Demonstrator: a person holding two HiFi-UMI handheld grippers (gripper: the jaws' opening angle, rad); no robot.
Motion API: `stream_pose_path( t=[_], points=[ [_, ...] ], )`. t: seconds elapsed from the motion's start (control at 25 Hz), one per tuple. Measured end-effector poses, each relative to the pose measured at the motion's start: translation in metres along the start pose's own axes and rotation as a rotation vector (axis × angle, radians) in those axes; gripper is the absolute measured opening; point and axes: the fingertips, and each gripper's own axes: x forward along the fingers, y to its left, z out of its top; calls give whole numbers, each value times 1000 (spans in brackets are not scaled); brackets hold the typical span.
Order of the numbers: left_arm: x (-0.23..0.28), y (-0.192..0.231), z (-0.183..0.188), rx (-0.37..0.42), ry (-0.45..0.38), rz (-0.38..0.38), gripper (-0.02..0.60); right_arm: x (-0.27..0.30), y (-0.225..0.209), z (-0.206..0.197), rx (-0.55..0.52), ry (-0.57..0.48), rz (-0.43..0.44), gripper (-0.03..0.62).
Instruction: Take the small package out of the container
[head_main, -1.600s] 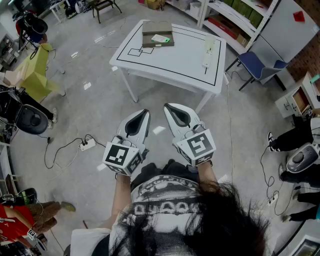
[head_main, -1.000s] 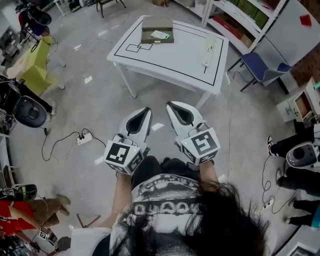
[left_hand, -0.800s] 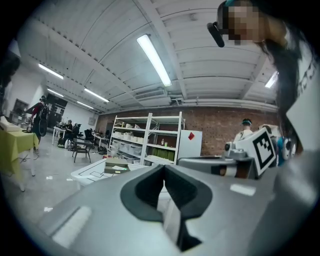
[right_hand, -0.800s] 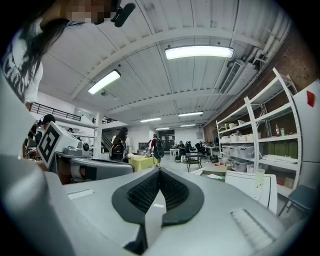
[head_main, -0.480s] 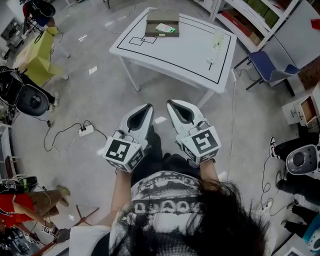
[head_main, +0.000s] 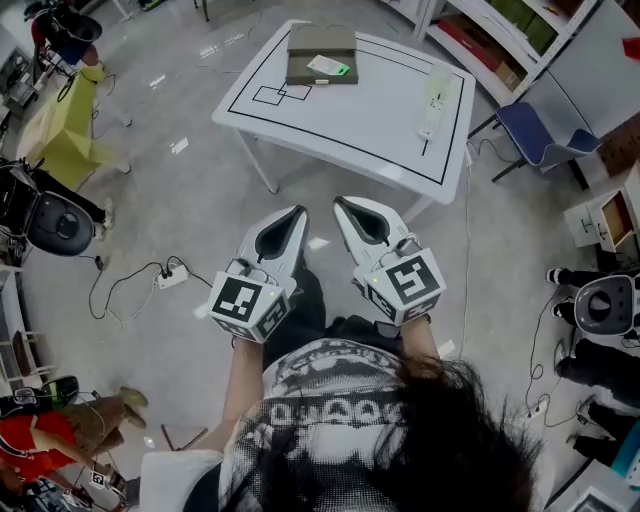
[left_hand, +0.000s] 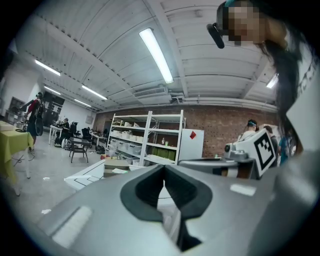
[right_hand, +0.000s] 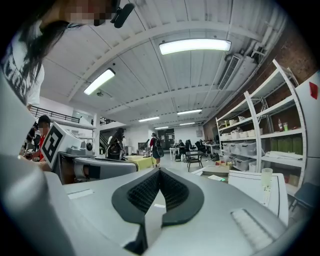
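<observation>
Head view puts the left gripper and the right gripper side by side in front of the person, each with its jaws pressed together and nothing between them. Both hang over the grey floor, well apart from the white table ahead. At the table's far edge sits the flat brown container. The small package, white with a green corner, rests on its near right part.

Open floor lay wide across the middle of the frame, right up to the white table at upper centre. On it, only the box at the far edge and a slim white object on the right stood up. A blue chair crowded the upper right, and a cable trailed at left.
</observation>
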Motion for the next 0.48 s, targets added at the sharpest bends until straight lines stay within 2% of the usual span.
stream_pose_path(
  t=[0.48],
  points=[
    [52,131,39,5,-9,-64,0,140,-32,30,-6,7,-54,-3]
  ],
)
